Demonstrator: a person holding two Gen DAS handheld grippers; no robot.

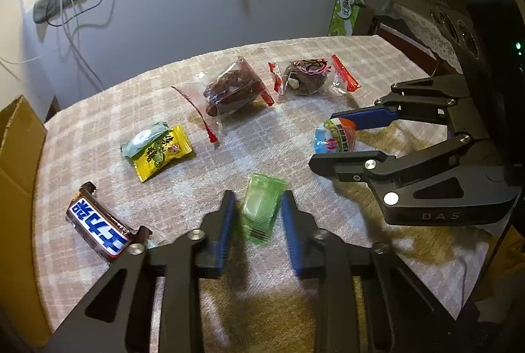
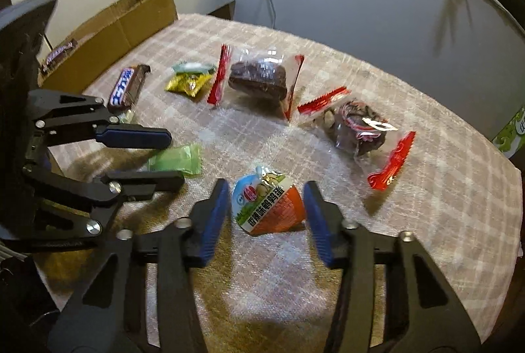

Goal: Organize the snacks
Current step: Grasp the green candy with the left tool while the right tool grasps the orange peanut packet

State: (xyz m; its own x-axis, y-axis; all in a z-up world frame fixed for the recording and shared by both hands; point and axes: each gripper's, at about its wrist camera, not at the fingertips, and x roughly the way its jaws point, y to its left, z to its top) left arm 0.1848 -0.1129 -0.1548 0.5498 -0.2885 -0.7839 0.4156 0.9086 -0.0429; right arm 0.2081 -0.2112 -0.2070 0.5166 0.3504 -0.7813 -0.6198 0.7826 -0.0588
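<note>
Snacks are lying loose across the checked tablecloth (image 1: 108,110), well apart, so each is reachable alone. Your left gripper (image 1: 258,212) is pinching the green candy (image 1: 262,208), pads touching its sides, candy on the cloth. Your right gripper (image 2: 266,205) is straddling the orange-and-blue pouch (image 2: 267,205), fingers apart with gaps either side, nothing clamped yet. The cardboard box (image 2: 115,28), holding one chocolate bar (image 2: 59,54), is sitting at the table edge, likely the drop-off.
</note>
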